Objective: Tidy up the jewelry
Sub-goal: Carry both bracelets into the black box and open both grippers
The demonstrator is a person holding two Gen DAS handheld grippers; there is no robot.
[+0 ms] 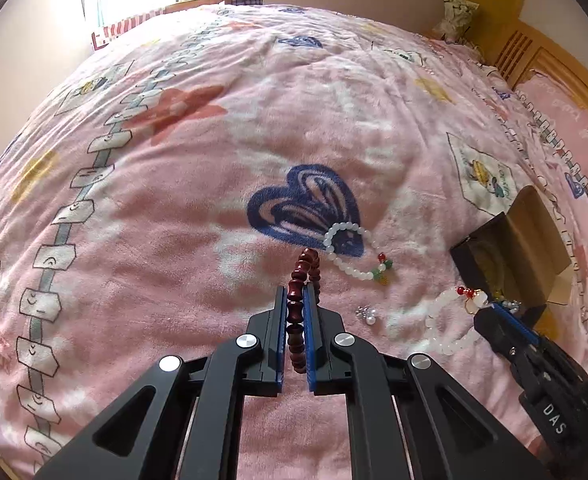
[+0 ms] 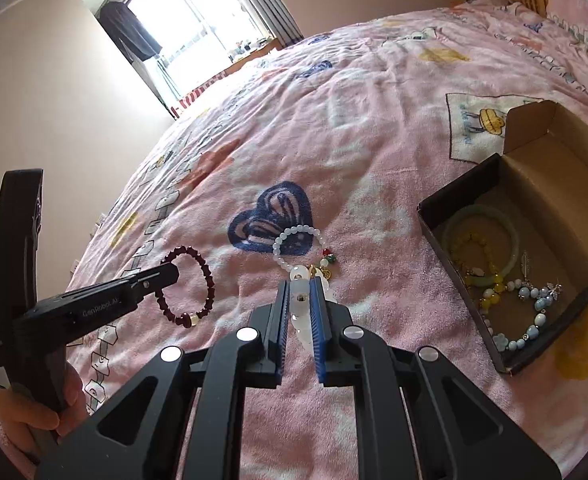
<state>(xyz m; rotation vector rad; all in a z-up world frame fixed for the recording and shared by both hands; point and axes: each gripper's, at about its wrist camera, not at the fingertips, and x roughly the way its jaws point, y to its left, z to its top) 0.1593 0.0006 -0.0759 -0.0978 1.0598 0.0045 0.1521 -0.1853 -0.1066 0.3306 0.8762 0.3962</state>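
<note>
On a pink bedspread (image 1: 213,160), the left claw (image 1: 296,300) is clamped on a dark red bead bracelet (image 1: 300,300), which has one pale gold bead. The right claw (image 2: 300,296) pinches a bracelet of large milky white beads (image 2: 300,300). Left of the open cardboard box (image 2: 534,168), a white bracelet (image 2: 289,240) of small beads with red and green charms lies over a blue heart print (image 2: 269,216). Inside the box sit a pale green bangle (image 2: 512,240), yellow beads (image 2: 478,276) and blue beads (image 2: 530,332).

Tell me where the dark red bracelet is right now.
The dark red bracelet is clamped in the left gripper above the pink blanket, left of the blue heart print and the white bead bracelet in the right wrist view.
</note>
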